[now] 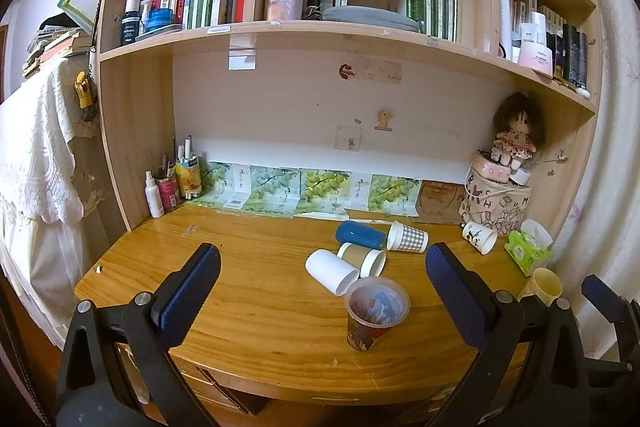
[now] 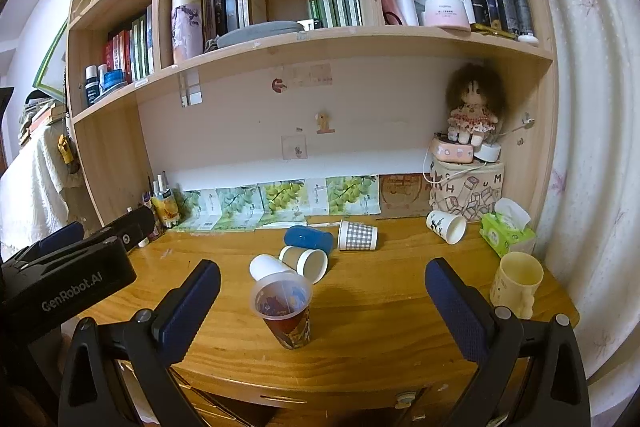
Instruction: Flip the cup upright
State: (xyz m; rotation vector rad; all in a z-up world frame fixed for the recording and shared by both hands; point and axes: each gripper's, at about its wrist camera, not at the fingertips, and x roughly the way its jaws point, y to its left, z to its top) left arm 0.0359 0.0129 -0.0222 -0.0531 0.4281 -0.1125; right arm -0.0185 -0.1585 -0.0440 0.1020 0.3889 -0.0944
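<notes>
Cups lying tipped mid-tabletop (image 1: pixel 248 307)
Both the left gripper (image 1: pixel 320 291) and right gripper (image 2: pixel 320 303) are hovering wide open, holding nothing, over the front edge; the white cup (image 1: pixel 332 271) is lying beyond them.

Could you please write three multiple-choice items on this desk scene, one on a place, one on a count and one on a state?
1. Where is the green tissue pack?
A. far right of the desk
B. beside the pen holder
C. on a shelf

2. How many cups stand upright?
A. none
B. two
C. five

3. How is the checked cup?
A. upright
B. lying on its side
C. stacked inside another

Answers:
1 A, it sits by the patterned bag.
2 B, only the clear cup and the cream mug stand.
3 B, its mouth faces sideways.
</notes>
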